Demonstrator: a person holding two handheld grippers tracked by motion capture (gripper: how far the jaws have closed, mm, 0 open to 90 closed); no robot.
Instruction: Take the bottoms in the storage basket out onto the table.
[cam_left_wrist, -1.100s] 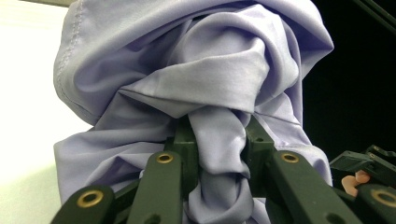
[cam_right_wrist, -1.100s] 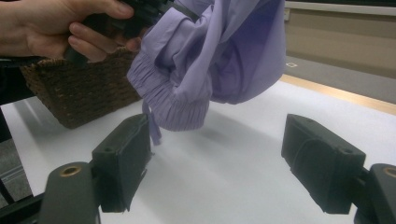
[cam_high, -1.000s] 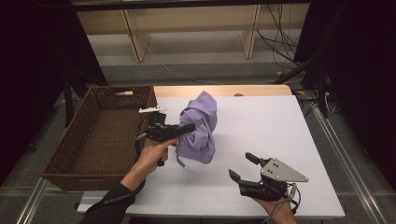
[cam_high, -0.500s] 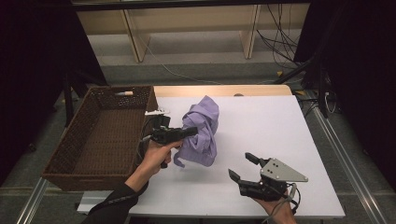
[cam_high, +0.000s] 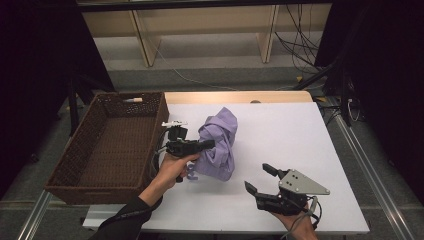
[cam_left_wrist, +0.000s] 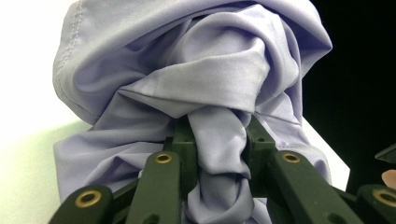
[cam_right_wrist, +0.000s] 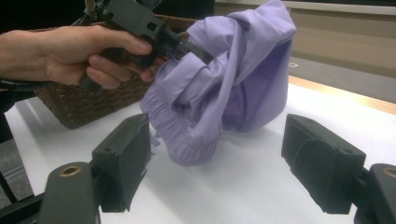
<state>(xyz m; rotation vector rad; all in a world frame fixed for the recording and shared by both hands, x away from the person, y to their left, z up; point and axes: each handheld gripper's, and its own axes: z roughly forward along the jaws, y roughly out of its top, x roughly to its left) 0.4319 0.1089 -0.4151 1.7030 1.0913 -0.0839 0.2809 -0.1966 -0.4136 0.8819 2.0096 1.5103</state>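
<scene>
Nearest the person, at the front edge of the white table (cam_high: 310, 130), the right gripper (cam_high: 258, 179) rests low in the right hand (cam_high: 295, 225) with its two jaws spread wide apart and nothing between them. A grey three-cornered plate (cam_high: 303, 182) sits on top of it. In the right gripper view the two black pads frame the scene from either side, well short of the cloth.

Farther in, toward the middle of the table, the left hand (cam_high: 172, 169) holds the left gripper (cam_high: 209, 144) level, its jaws clamped on a twisted fold of a purple garment (cam_high: 218, 145). The left gripper view shows that fold pinched tight between the two jaws. The garment is bunched and lifted at the gripped part, while its lower folds touch the tabletop.

Just left of the hand stands a brown wicker basket (cam_high: 107, 180), beside the table's left edge. Beyond the table lie a pale wooden frame (cam_high: 205, 30) and cables (cam_high: 300, 35) on the floor.
</scene>
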